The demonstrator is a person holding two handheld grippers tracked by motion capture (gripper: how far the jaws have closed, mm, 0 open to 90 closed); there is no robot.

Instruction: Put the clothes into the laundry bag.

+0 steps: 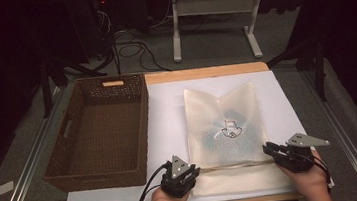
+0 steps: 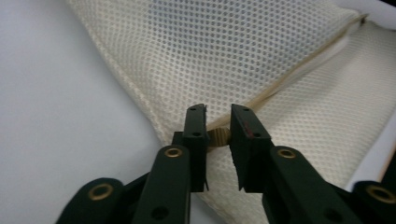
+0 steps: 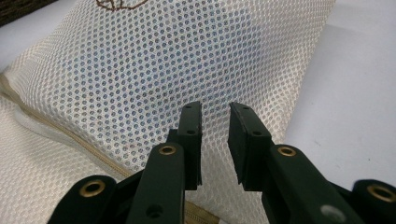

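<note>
A cream mesh bag [image 1: 224, 126] lies flat on the white sheet [image 1: 165, 112], with something dark blue faintly showing through it and a small embroidered motif [image 1: 231, 131] at its middle. A zipper [image 2: 289, 79] runs across its near end. My left gripper [image 1: 195, 170] is at the bag's near left corner. In the left gripper view its jaws [image 2: 218, 109] are shut on the tan zipper pull [image 2: 218, 136]. My right gripper [image 1: 268, 148] is at the bag's near right edge. In the right gripper view its narrow-set jaws [image 3: 215, 106] have mesh [image 3: 163, 60] between them.
A brown woven basket [image 1: 142, 129] stands to the left of the bag, nothing in it. The wooden table's front edge runs just below both hands. Beyond the table are a dark floor with cables and a white table frame [image 1: 174, 25].
</note>
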